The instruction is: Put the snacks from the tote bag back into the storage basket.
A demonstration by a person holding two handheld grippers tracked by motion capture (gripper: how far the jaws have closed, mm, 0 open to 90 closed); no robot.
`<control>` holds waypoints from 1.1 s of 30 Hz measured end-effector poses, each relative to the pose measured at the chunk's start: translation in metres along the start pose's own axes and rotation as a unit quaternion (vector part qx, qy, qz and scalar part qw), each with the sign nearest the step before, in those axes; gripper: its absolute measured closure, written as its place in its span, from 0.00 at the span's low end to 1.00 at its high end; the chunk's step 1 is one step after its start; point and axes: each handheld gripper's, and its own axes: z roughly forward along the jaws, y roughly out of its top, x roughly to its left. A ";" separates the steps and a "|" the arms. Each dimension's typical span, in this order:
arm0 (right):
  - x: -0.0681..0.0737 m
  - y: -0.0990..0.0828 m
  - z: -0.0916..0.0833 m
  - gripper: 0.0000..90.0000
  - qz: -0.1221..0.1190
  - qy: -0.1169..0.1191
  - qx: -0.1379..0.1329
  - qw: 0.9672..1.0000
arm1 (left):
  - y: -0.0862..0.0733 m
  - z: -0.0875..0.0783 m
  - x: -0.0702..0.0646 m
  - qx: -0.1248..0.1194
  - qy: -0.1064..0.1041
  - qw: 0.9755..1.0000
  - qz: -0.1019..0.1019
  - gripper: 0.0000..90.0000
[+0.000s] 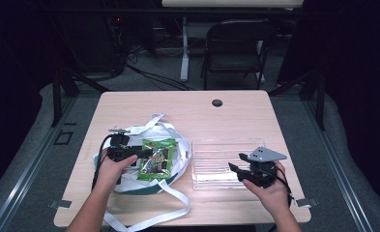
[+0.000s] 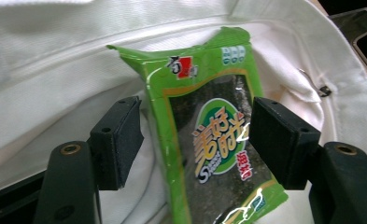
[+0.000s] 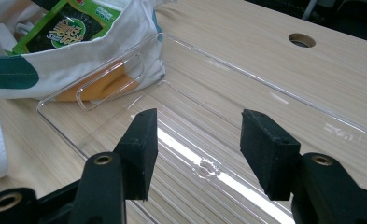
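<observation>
Overall, the bench (image 1: 236, 108) is a pale wood-grain top with a round cable hole (image 1: 217, 103) near its far edge, standing on grey flooring in a dark room. A folding chair (image 1: 236, 46) and loose cables sit on the floor beyond the far edge.

On the left half lies a white cloth bag (image 1: 170, 133) with long straps, one strap trailing over the near edge. A green snack packet (image 1: 156, 158) rests on the bag's cloth, at its mouth. Just right of the bag, touching it, sits a clear plastic tray (image 1: 216, 159), empty as far as can be seen.

The left claw (image 1: 144, 153) is released: in the left gripper view its pads stand either side of the packet (image 2: 209, 140), the right pad close against the packet's edge, the left pad apart from it. Whether the right pad presses on the wrapper cannot be told. The right claw (image 1: 237, 163) is likewise released, hovering over the tray's right end; in the right gripper view its pads are spread above the tray's floor (image 3: 186, 140) with nothing between them.

Open bench surface remains along the far edge and in the far right corner. The near right edge is narrow beside the tray.

The bag's lower part shows a dark green band (image 3: 8, 72) and an orange patch seen through the tray wall; what is inside the bag is hidden. The packet's lettering is too small in the high view to read.
</observation>
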 end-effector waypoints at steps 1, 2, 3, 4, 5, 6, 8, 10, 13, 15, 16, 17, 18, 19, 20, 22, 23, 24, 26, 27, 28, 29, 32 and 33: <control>0.000 -0.001 -0.001 0.51 0.001 -0.002 0.001 1.000 | 0.000 0.000 0.002 0.000 -0.002 1.000 -0.006 0.38; 0.000 -0.001 -0.002 0.51 -0.001 -0.003 0.002 1.000 | 0.001 0.000 0.003 0.000 -0.003 1.000 -0.010 0.37; 0.000 -0.002 -0.002 0.51 0.001 -0.004 0.000 1.000 | 0.001 0.001 0.005 -0.002 -0.006 1.000 -0.016 0.37; 0.000 -0.002 -0.003 0.51 0.002 -0.004 0.002 1.000 | 0.002 0.002 0.007 -0.001 -0.010 1.000 -0.018 0.37; 0.000 -0.002 -0.003 0.51 0.002 -0.004 0.002 1.000 | 0.002 0.002 0.007 -0.001 -0.010 1.000 -0.018 0.37; 0.000 -0.003 -0.003 0.51 0.001 -0.006 0.004 1.000 | 0.003 0.006 0.009 0.004 -0.019 1.000 -0.021 0.37; 0.000 -0.005 -0.004 0.51 0.001 -0.007 0.006 1.000 | 0.004 0.011 0.011 0.011 -0.023 0.999 -0.022 0.38; 0.001 -0.006 -0.006 0.51 0.002 -0.009 0.006 1.000 | 0.004 0.017 0.013 0.020 -0.032 0.999 -0.029 0.38; 0.002 -0.007 -0.008 0.51 0.003 -0.011 0.005 1.000 | 0.005 0.021 0.015 0.026 -0.041 0.998 -0.034 0.38; 0.001 -0.009 -0.012 0.51 0.003 -0.017 0.007 1.000 | 0.005 0.028 0.017 0.034 -0.060 0.997 -0.042 0.39; 0.001 -0.009 -0.012 0.51 0.006 -0.017 0.006 1.000 | 0.005 0.028 0.017 0.034 -0.060 0.997 -0.042 0.40; 0.001 -0.010 -0.013 0.51 0.005 -0.020 0.005 1.000 | 0.006 0.029 0.017 0.035 -0.063 0.996 -0.044 0.40; 0.001 -0.010 -0.014 0.51 0.006 -0.021 0.005 1.000 | 0.007 0.032 0.017 0.036 -0.067 0.996 -0.047 0.40; 0.001 -0.010 -0.014 0.51 0.006 -0.021 0.005 1.000 | 0.007 0.032 0.017 0.036 -0.067 0.996 -0.047 0.40; 0.001 -0.012 -0.016 0.51 0.007 -0.024 0.005 1.000 | 0.008 0.034 0.016 0.039 -0.068 0.996 -0.043 0.39; 0.001 -0.013 -0.017 0.51 0.009 -0.024 0.003 1.000 | 0.009 0.035 0.015 0.042 -0.068 0.996 -0.042 0.39; 0.001 -0.013 -0.017 0.51 0.009 -0.024 0.003 1.000 | 0.009 0.036 0.014 0.044 -0.066 0.996 -0.040 0.39; 0.001 -0.013 -0.019 0.51 0.010 -0.024 0.005 1.000 | 0.009 0.038 0.014 0.046 -0.065 0.996 -0.040 0.39; 0.001 -0.014 -0.019 0.51 0.010 -0.027 0.003 1.000 | 0.009 0.039 0.014 0.047 -0.066 0.996 -0.040 0.39; 0.001 -0.014 -0.020 0.51 0.011 -0.026 0.005 1.000 | 0.009 0.039 0.014 0.048 -0.066 0.996 -0.040 0.40; 0.001 -0.014 -0.020 0.51 0.011 -0.026 0.004 1.000 | 0.009 0.039 0.014 0.050 -0.065 0.996 -0.041 0.40; 0.001 -0.014 -0.020 0.51 0.010 -0.026 0.002 1.000 | 0.009 0.039 0.014 0.050 -0.065 0.996 -0.041 0.41; 0.001 -0.014 -0.020 0.51 0.009 -0.027 0.002 1.000 | 0.009 0.036 0.012 0.052 -0.063 0.996 -0.036 0.44; 0.001 -0.014 -0.020 0.51 0.009 -0.027 0.002 1.000 | 0.009 0.034 0.011 0.053 -0.061 0.996 -0.031 0.46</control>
